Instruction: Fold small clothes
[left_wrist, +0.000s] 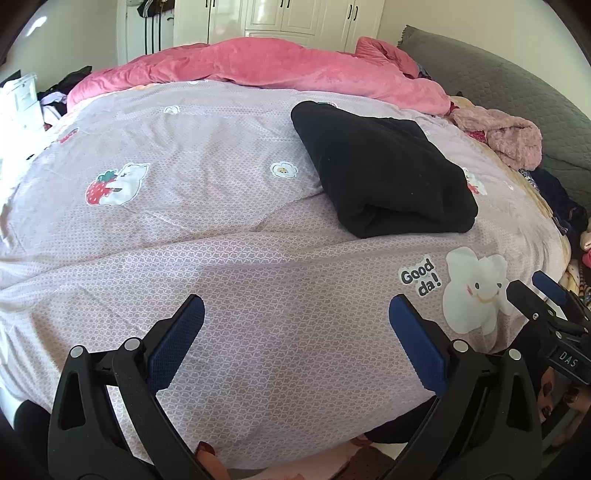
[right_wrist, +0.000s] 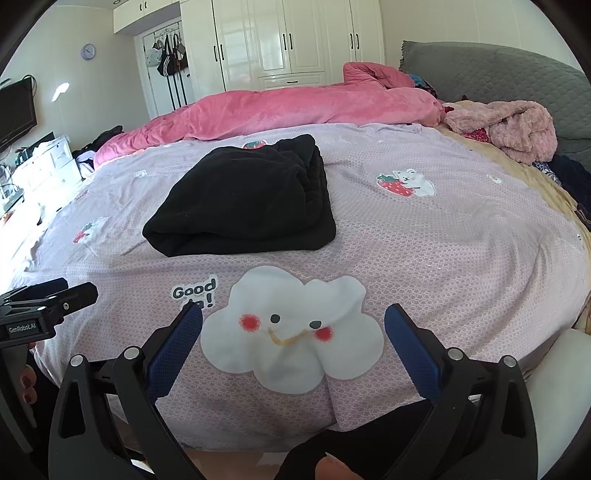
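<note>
A folded black garment (left_wrist: 384, 173) lies on the lilac printed bedsheet (left_wrist: 207, 236); it also shows in the right wrist view (right_wrist: 243, 199), ahead and a little left. My left gripper (left_wrist: 295, 314) is open and empty, held above the near edge of the bed, well short of the garment. My right gripper (right_wrist: 293, 321) is open and empty above the white cloud print (right_wrist: 291, 332) near the bed's front edge. The right gripper also shows at the right edge of the left wrist view (left_wrist: 543, 291), and the left gripper shows at the left edge of the right wrist view (right_wrist: 55, 295).
A pink duvet (right_wrist: 295, 103) is bunched along the far side of the bed. A fluffy pink garment (right_wrist: 513, 125) and dark clothes (right_wrist: 572, 177) lie at the right by the grey headboard (right_wrist: 498, 70). White wardrobes (right_wrist: 288, 40) stand behind. A white dresser (right_wrist: 40, 166) stands left.
</note>
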